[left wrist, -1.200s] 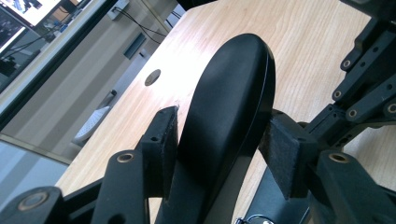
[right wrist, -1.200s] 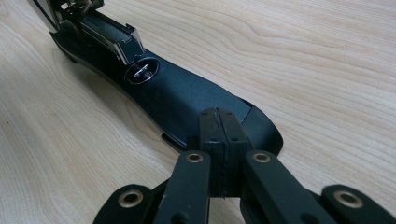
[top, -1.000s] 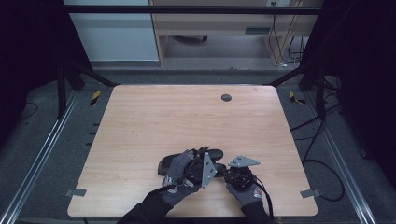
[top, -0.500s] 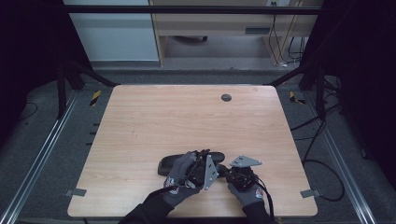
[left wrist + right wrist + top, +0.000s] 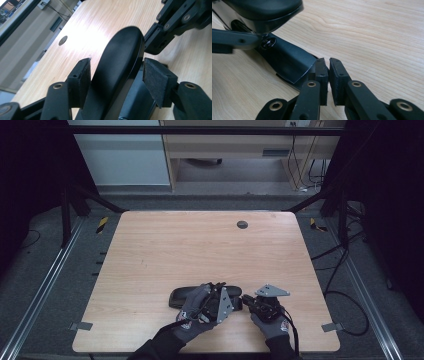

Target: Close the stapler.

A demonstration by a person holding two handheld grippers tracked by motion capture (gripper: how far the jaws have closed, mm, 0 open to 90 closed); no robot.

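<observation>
We hold the left gripper (image 5: pixel 115 75) astride a black stapler (image 5: pixel 117 72), its two jaws standing either side of the curved top arm with gaps showing, so it is spread wide and not yet clamped. From the high view the stapler (image 5: pixel 187 296) lies on the near part of the table, just under our left hand (image 5: pixel 196 312).

To the right of it, the right gripper (image 5: pixel 328 75) has its jaws drawn almost together at the stapler's near end; a thin black edge seems to sit between them, though we cannot tell for sure from this angle whether they pinch it or are simply closed beside it.

We judge the step to be steadying the base with the right while the left takes the top arm. The next move calls for closing the left jaws squarely on that arm without letting the smooth plastic slip.

Beyond the tools, the wooden table (image 5: pixel 200 245) is bare but for a round cable port (image 5: pixel 242 224) at its far side, with dark floor and cables around.
</observation>
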